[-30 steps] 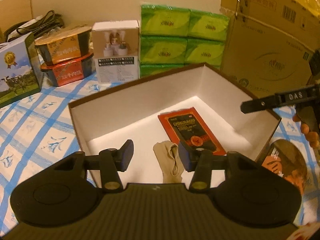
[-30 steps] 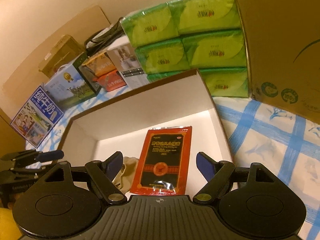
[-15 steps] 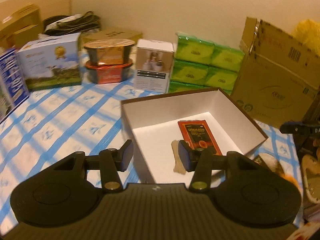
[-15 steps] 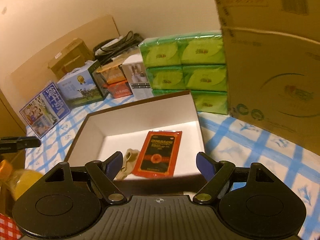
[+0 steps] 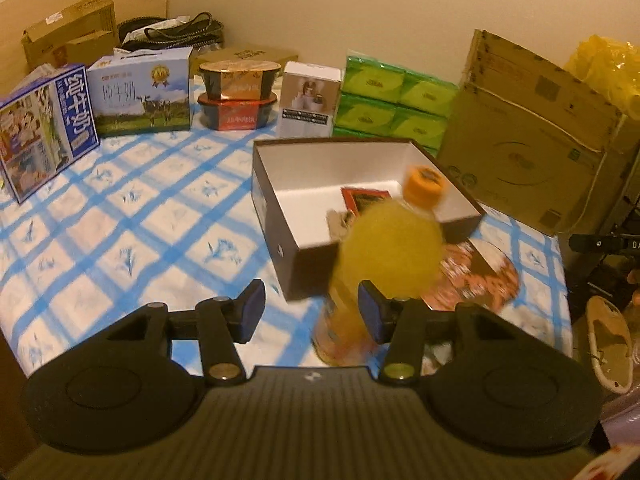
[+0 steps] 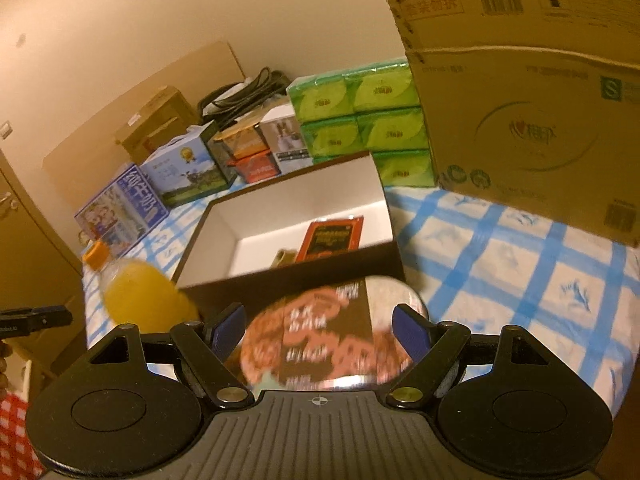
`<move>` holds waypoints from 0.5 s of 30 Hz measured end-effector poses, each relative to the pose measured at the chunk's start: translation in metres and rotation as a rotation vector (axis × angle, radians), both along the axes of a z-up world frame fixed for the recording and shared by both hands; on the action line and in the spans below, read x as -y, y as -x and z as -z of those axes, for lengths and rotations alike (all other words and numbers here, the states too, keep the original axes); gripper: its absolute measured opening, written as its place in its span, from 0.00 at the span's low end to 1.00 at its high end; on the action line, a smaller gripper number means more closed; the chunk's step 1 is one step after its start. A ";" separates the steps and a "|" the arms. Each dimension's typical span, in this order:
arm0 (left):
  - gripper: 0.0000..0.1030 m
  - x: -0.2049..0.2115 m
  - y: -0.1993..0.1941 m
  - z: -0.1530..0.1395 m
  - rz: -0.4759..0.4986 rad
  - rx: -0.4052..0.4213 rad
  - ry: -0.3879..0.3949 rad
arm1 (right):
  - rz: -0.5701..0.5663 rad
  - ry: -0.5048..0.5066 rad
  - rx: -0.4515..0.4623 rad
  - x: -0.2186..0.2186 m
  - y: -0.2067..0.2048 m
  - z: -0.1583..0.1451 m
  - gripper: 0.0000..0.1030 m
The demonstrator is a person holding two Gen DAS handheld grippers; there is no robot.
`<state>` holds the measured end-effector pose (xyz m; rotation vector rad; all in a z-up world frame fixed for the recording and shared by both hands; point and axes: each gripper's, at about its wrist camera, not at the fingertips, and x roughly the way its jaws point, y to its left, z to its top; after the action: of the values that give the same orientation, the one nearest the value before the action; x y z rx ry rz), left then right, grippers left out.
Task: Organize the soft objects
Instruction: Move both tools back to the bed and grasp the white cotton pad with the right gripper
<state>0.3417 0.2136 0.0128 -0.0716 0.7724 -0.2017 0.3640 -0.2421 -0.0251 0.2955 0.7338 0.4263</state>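
From the left wrist view, the left tongs (image 5: pixel 311 307) are hovering released, blue-padded fingers spread, gripping nothing. Ahead, an open rectangular cardboard box (image 5: pixel 276 216), dark outside and white inside, is sitting on a worktop (image 5: pixel 132 216) covered in a blue-and-white checked cloth. Inside it, a flat glossy red packet (image 5: pixel 362 200) is lying beside a limp beige sock (image 5: pixel 338 222). A blurred plastic bottle (image 5: pixel 384 256) of yellow drink with an orange cap is standing in front of the box, partly hiding them. At the back, green tissue packs (image 5: pixel 394 106) are stacking beside a big corrugated carton (image 5: pixel 528 136), and a blue milk carton (image 5: pixel 78 114) is showing Chinese characters.

From the right wrist view, the right tongs (image 6: pixel 321 329) are likewise hanging released and empty. Just below them, a round glossy packet (image 6: pixel 320 340) with blurred print is lying against the box (image 6: pixel 300 268); the red packet (image 6: pixel 332 236) and a corner of the sock (image 6: pixel 283 257) are resting inside. The bottle (image 6: pixel 140 292) is standing to the left. The carton (image 6: pixel 524 92) is bearing a barcode.
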 end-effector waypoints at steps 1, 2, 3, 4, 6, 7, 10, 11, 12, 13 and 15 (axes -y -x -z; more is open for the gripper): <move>0.47 0.002 0.008 0.000 -0.001 -0.001 0.004 | 0.000 0.000 -0.004 0.002 0.007 0.000 0.78; 0.47 0.005 0.017 0.001 -0.001 -0.005 0.009 | -0.001 -0.001 -0.008 0.003 0.015 0.001 0.78; 0.47 0.009 0.026 0.001 -0.003 -0.015 0.017 | -0.002 -0.001 -0.012 0.004 0.022 0.002 0.78; 0.47 0.012 0.034 0.003 -0.007 -0.024 0.021 | -0.002 0.000 -0.018 0.005 0.030 0.003 0.78; 0.47 0.020 0.051 0.004 -0.013 -0.026 0.024 | -0.003 -0.006 -0.029 0.009 0.045 0.005 0.78; 0.47 0.024 0.058 0.005 -0.015 -0.028 0.023 | -0.004 -0.006 -0.036 0.010 0.051 0.006 0.78; 0.47 0.036 0.082 0.006 -0.025 -0.029 0.031 | -0.010 0.003 -0.051 0.013 0.069 0.012 0.78; 0.49 0.039 0.088 0.007 -0.029 -0.031 0.036 | -0.015 0.008 -0.058 0.013 0.075 0.014 0.78; 0.50 0.043 0.095 0.007 -0.037 -0.033 0.038 | -0.017 0.009 -0.065 0.014 0.080 0.017 0.78; 0.50 0.046 0.101 0.008 -0.045 -0.033 0.037 | -0.021 0.009 -0.075 0.014 0.086 0.021 0.78; 0.50 0.053 0.112 0.010 -0.054 -0.035 0.027 | -0.033 0.014 -0.092 0.014 0.095 0.028 0.78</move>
<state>0.2292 0.1610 0.0032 -0.1220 0.8021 -0.1597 0.2689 -0.2560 -0.0528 0.2915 0.8319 0.4408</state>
